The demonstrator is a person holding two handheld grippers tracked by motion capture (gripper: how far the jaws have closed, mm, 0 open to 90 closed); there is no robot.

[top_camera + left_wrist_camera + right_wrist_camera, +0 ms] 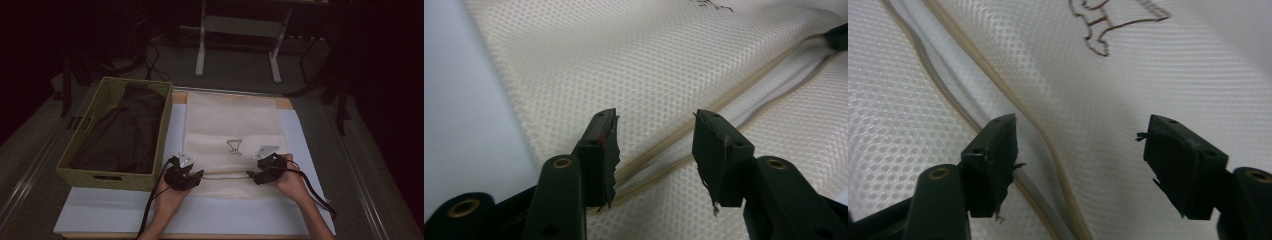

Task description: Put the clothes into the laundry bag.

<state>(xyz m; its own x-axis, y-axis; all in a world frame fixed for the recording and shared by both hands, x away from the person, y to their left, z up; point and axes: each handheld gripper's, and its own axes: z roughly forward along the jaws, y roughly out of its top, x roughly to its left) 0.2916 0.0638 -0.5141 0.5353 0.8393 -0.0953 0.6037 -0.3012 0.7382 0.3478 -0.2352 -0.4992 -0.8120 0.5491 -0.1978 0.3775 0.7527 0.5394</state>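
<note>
Cream mesh bag (231, 135) flat on white sheet (100, 210) on worktop, just right of green basket (75, 170) with dark cloth (125, 132) inside. Left gripper (192, 179) and right gripper (256, 176) at bag's near edge, facing each other. Both sets of jaws spread, nothing pinched; tan-trimmed opening (744, 85) running between left jaws, beside right ones

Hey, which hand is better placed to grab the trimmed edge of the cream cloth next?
Probably the left. The left gripper has its jaws narrowly astride the tan-trimmed edge of the cream cloth; the right gripper stands wider open, the edge beside one jaw.
</note>
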